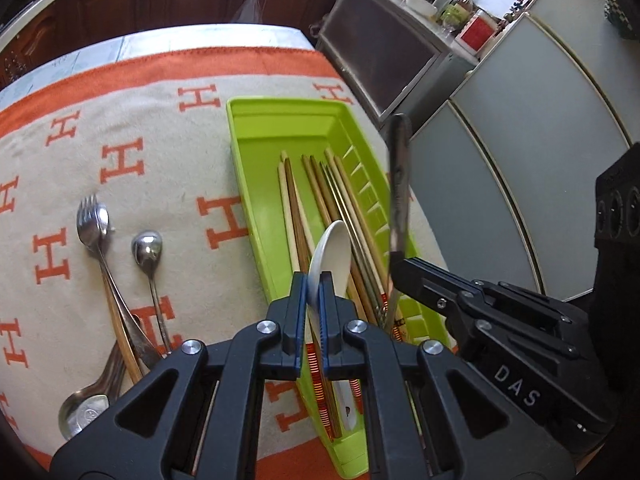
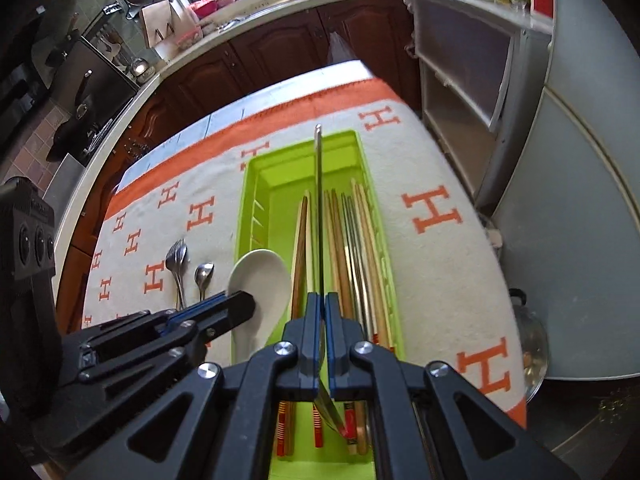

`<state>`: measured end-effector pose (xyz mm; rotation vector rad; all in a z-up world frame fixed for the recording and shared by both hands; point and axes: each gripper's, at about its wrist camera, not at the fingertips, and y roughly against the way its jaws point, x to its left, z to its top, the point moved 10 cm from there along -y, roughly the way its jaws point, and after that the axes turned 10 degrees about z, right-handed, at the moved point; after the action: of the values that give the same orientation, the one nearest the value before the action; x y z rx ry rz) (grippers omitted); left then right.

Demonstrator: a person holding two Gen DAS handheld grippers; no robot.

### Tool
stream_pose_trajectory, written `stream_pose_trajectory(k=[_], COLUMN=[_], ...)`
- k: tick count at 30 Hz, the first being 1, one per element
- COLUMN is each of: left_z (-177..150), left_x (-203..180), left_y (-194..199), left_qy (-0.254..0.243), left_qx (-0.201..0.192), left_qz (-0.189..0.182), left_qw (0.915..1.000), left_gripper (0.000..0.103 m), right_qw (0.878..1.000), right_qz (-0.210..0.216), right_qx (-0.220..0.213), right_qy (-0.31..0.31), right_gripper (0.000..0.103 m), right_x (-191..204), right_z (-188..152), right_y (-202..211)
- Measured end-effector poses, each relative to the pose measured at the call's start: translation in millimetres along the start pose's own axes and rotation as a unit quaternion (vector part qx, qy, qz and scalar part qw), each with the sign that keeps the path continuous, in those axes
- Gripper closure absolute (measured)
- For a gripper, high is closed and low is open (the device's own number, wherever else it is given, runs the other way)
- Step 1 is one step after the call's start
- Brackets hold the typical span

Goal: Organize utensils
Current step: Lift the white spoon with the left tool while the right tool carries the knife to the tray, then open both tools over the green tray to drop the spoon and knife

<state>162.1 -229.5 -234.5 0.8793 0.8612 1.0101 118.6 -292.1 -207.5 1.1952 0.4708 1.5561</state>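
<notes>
A green utensil tray [image 1: 256,128] lies on the orange-and-cream cloth and holds several chopsticks [image 1: 320,184]. My left gripper [image 1: 314,284] is shut on a white ceramic spoon [image 1: 332,248], held above the tray's near half. My right gripper [image 2: 323,300] is shut on a thin metal utensil [image 2: 319,208], seen edge-on, its handle pointing away over the tray [image 2: 256,184] and chopsticks [image 2: 352,240]. The right gripper with the metal utensil [image 1: 400,176] shows at the tray's right side in the left wrist view. The white spoon [image 2: 260,280] shows in the right wrist view.
A fork [image 1: 94,224], a metal spoon [image 1: 147,246] and several other metal utensils [image 1: 86,412] lie on the cloth left of the tray. Cabinets [image 1: 384,64] and a grey fridge [image 1: 520,168] stand beyond the table's right edge. A pot [image 2: 532,344] sits low at right.
</notes>
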Motion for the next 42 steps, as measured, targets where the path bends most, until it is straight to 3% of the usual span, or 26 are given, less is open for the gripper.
stream_pose_trajectory(k=[7, 15, 26, 31, 42], left_z=[-4, -8, -12, -15, -35], left_x=[7, 22, 92, 125, 172], left_y=[1, 35, 81, 99, 99], left_qy=[0.003, -0.015, 0.019, 0.04, 0.058], left_qx=[0.003, -0.019, -0.044, -0.057, -0.044], left_qz=[0.004, 0.017, 0.053, 0.061, 0.071], left_qw=[1.0, 0.9996, 0.9975, 0.9957, 0.9948], left_gripper=[0.094, 0.089, 0.087, 0.074, 0.071], right_qw=[0.999, 0.999, 0.998, 0.998, 0.996], right_qz=[0.018, 0.031, 0.056, 0.067, 0.081], right_qx=[-0.008, -0.008, -0.006, 0.003, 0.02], right_qy=[-0.035, -0.041, -0.015, -0.006, 0.015], right_gripper=[0.1, 0.1, 0.1, 0.1, 0.1], right_x=[-7, 4, 40, 55, 88], right_z=[1, -6, -17, -24, -35], right_y=[0, 5, 8, 2, -14])
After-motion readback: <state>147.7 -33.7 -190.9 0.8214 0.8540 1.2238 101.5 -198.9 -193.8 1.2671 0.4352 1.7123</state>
